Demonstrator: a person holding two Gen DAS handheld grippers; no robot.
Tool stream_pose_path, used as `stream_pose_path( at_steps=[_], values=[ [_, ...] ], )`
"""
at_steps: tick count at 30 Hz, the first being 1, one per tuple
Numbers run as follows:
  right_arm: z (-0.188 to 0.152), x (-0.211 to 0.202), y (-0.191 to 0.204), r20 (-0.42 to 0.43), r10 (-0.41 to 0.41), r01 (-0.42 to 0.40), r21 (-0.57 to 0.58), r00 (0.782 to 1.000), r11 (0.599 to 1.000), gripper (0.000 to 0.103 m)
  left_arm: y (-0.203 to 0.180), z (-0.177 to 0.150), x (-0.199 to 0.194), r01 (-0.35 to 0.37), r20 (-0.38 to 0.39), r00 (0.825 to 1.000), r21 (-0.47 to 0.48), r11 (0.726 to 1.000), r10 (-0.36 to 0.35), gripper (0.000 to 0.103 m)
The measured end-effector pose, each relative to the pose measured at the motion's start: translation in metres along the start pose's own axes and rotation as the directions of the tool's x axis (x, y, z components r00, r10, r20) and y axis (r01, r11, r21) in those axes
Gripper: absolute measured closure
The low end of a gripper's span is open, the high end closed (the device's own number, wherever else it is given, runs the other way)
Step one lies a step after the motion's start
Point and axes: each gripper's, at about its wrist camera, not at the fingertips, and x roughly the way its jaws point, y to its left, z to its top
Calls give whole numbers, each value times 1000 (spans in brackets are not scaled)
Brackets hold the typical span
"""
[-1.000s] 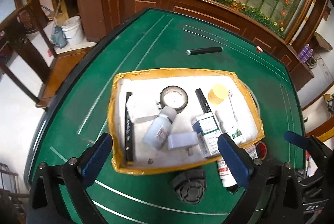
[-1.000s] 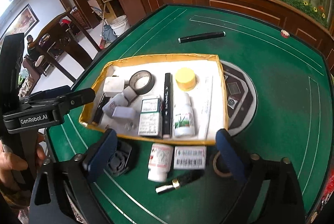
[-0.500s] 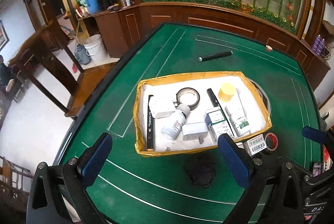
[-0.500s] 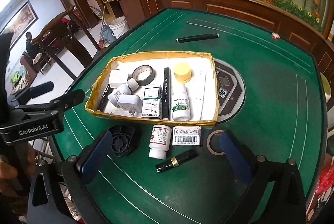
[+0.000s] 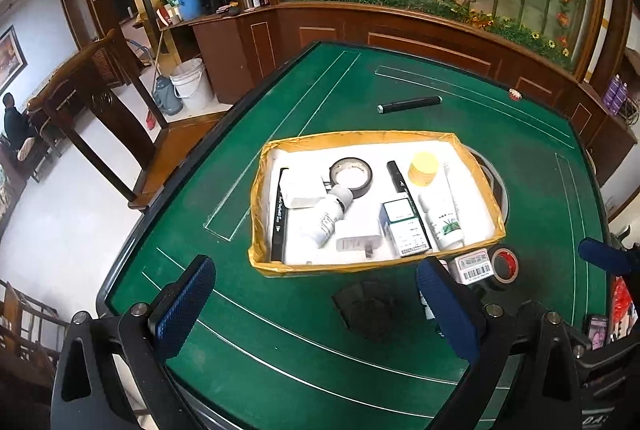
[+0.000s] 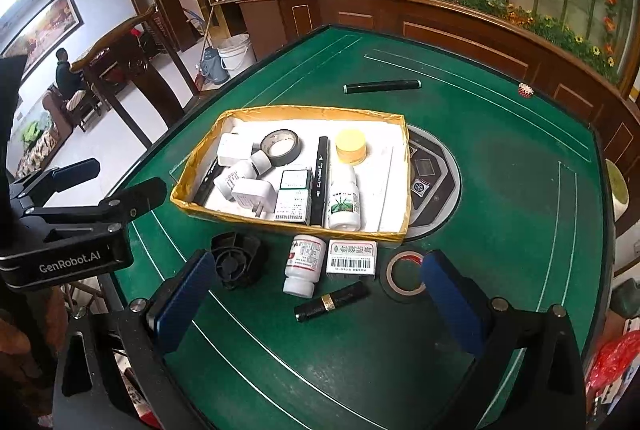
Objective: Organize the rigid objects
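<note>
On the green worktop (image 6: 500, 157) sits a shallow yellow-edged tray (image 6: 288, 111), already packed with a roll of black tape (image 6: 280, 147), a black marker (image 6: 319, 179), a yellow-capped bottle (image 6: 347, 185), a green-and-white box (image 6: 294, 198), a white plug adapter (image 6: 253, 196) and a small white bottle (image 6: 240, 177). Just outside its near wall lie a black fan (image 6: 236, 264), a white pill bottle (image 6: 304, 264), a barcode-labelled box (image 6: 352, 258), a red-cored tape roll (image 6: 404, 272) and a gold-banded black tube (image 6: 332, 301), all close between the right gripper (image 6: 316, 304) and the tray. A black pen (image 6: 382, 86) lies alone beyond the tray's far side. Both the right gripper and the left gripper (image 5: 316, 308) hover with fingers (image 5: 182, 308) spread wide, grasping nothing. Compared with a second ago, both have pulled back and up from the tray, so more worktop shows, and the loose things look smaller. Nothing on the worktop has shifted.
</note>
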Motion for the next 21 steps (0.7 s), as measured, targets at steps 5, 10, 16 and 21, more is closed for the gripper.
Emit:
stream_pose_path(
  at_steps=[5,10,16,21],
  values=[
    [-6,-9,-3,3,6,-6,1,1000,1000,0,-10,-5,-4,7,-7,1000,-4,1000,-7,1],
    [-12,-18,-8,9,13,-13,19,1000,1000,0,-21,-9,-9,10,-11,1000,6,1000,-10,1],
    [-20,-22,-10,2,24,-24,33,1000,999,0,-28,-10,-10,9,-18,1000,15,1000,-9,1],
    [-23,-23,-11,2,27,-27,29,1000,999,0,-31,-13,-12,12,-13,1000,6,1000,-12,1]
  ],
)
